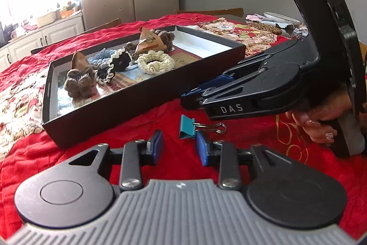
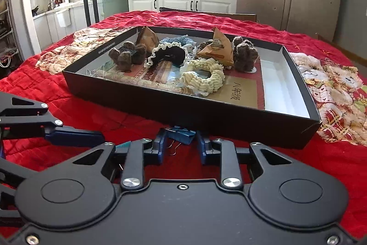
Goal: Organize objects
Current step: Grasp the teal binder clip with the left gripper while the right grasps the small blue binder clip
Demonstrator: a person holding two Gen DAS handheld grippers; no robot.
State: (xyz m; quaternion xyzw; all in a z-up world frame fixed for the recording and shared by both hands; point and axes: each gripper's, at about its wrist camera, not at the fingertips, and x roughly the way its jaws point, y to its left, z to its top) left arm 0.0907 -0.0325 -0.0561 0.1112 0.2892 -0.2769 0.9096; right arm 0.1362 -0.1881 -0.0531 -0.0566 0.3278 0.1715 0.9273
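A teal binder clip (image 1: 187, 129) lies on the red cloth (image 1: 160, 121), just ahead of my left gripper (image 1: 179, 141), which is open with nothing between its pads. A corner of that teal binder clip (image 2: 122, 145) shows in the right wrist view too. My right gripper (image 2: 181, 140) is low against the front wall of the black box (image 2: 206, 123). It is shut on a blue binder clip (image 2: 181, 133), whose wire handles hang down. In the left wrist view the right gripper (image 1: 191, 99) reaches in from the right to the black box (image 1: 142, 105).
The box holds crocheted scrunchies, among them a cream one (image 2: 201, 77), brown knitted pieces (image 2: 245, 54) and brown pyramid packets (image 2: 218, 47); its right end (image 2: 282, 88) is bare white. A ringed hand (image 1: 321, 125) holds the right gripper. A plate (image 1: 282, 17) sits far back.
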